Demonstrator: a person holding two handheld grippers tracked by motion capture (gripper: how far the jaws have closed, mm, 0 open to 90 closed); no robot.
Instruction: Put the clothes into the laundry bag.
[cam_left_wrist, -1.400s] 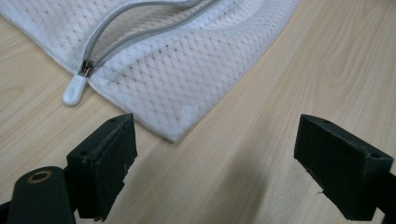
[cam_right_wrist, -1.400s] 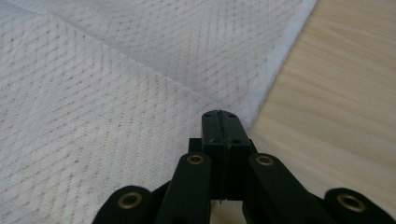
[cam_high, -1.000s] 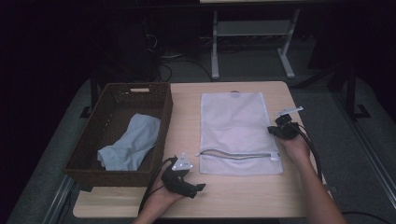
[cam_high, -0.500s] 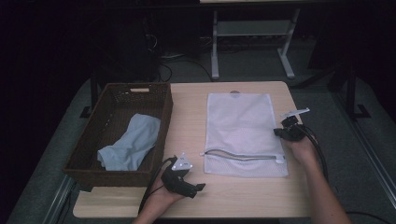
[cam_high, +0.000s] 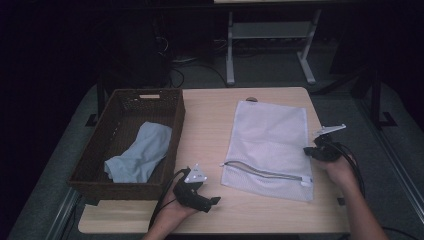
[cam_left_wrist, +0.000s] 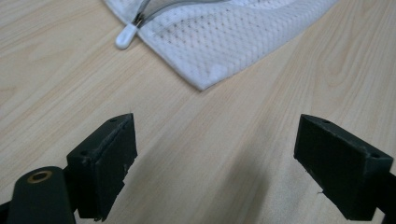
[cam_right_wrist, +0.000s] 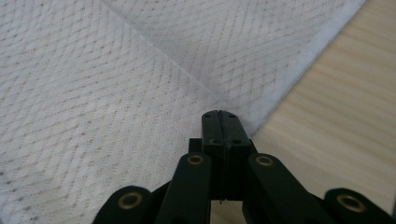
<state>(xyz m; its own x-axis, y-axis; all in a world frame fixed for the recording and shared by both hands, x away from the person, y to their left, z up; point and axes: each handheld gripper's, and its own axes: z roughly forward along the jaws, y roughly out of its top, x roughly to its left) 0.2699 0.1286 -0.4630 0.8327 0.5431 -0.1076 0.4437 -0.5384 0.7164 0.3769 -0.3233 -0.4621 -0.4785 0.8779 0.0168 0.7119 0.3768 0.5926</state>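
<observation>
Pinching mesh bag (cam_right_wrist: 116, 93), right gripper (cam_right_wrist: 219, 114)

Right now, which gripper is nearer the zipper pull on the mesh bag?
Left. The left gripper sits just below the zipper pull at the mesh bag's near-left corner, fingers open. The right gripper is across the bag at its right edge.

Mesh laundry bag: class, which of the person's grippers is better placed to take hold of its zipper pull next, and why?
Probably the left gripper: its jaws stand open on the table, facing the zipper pull of the mesh laundry bag. The right gripper is shut at the bag's far edge.
</observation>
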